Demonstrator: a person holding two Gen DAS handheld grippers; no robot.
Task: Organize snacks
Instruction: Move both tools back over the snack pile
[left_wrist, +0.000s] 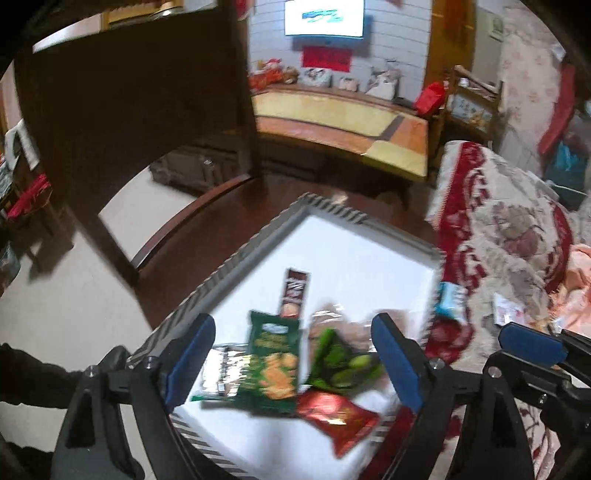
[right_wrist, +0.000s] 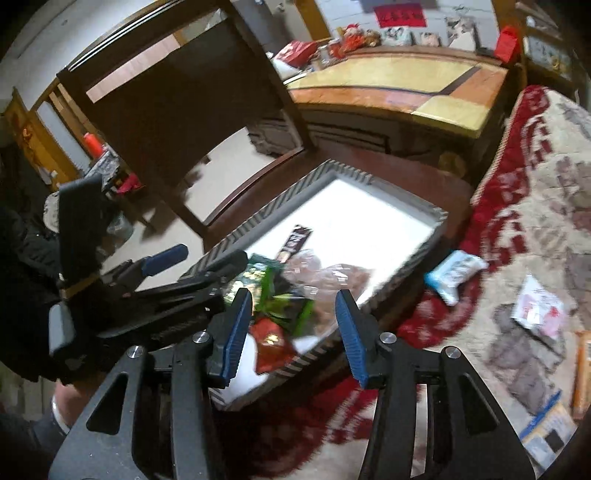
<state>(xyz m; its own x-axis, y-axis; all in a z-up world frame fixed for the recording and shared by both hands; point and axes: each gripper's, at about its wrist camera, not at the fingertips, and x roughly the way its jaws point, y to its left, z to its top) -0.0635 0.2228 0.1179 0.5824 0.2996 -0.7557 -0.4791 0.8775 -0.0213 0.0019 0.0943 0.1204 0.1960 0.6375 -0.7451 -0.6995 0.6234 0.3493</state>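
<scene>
Snack packs (left_wrist: 273, 365) in tray (left_wrist: 236, 258) on chair seat (left_wrist: 177, 236), blanket (left_wrist: 509, 236) to tray's right.

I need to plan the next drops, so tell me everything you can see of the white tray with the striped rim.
The tray is a shallow rectangle with a bright white floor and a low grey rim marked with light stripes; the material is unclear. It lies flat on a dark wooden chair seat, turned cornerwise to both cameras, beside a red patterned blanket. Snack packets are piled at its near end: a green one, a red one, a dark stick pack. The far half is bare. No gripper touches it.
</scene>
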